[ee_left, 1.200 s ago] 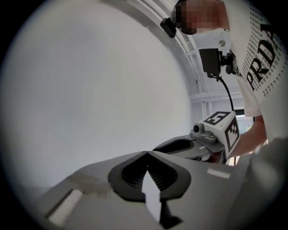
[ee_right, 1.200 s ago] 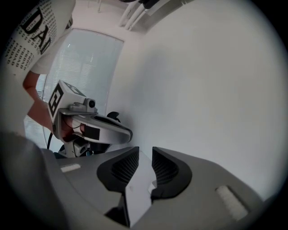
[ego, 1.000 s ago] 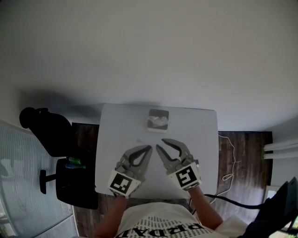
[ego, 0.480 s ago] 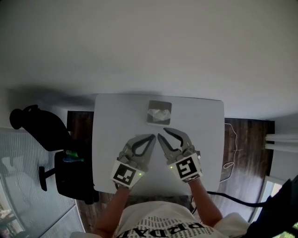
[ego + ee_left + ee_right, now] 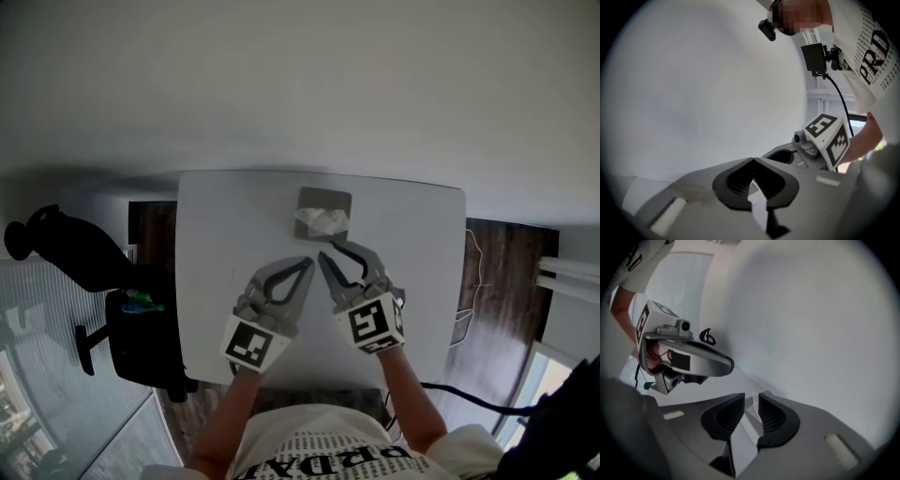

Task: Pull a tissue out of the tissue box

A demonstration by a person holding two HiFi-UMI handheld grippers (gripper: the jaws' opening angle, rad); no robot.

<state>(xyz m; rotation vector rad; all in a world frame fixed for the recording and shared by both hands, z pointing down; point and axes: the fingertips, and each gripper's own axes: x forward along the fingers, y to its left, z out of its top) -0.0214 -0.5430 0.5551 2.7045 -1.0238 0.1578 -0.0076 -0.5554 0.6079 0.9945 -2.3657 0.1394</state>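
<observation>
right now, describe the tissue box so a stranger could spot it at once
Find the white table; the tissue box sits at the middle of its far edge. It is the only grey square on it, with a crumpled white tissue poking from its top.

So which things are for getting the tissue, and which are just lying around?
For the job:
tissue box
tissue
left gripper, shut
right gripper, open

Just lying about:
chair
black cable
</observation>
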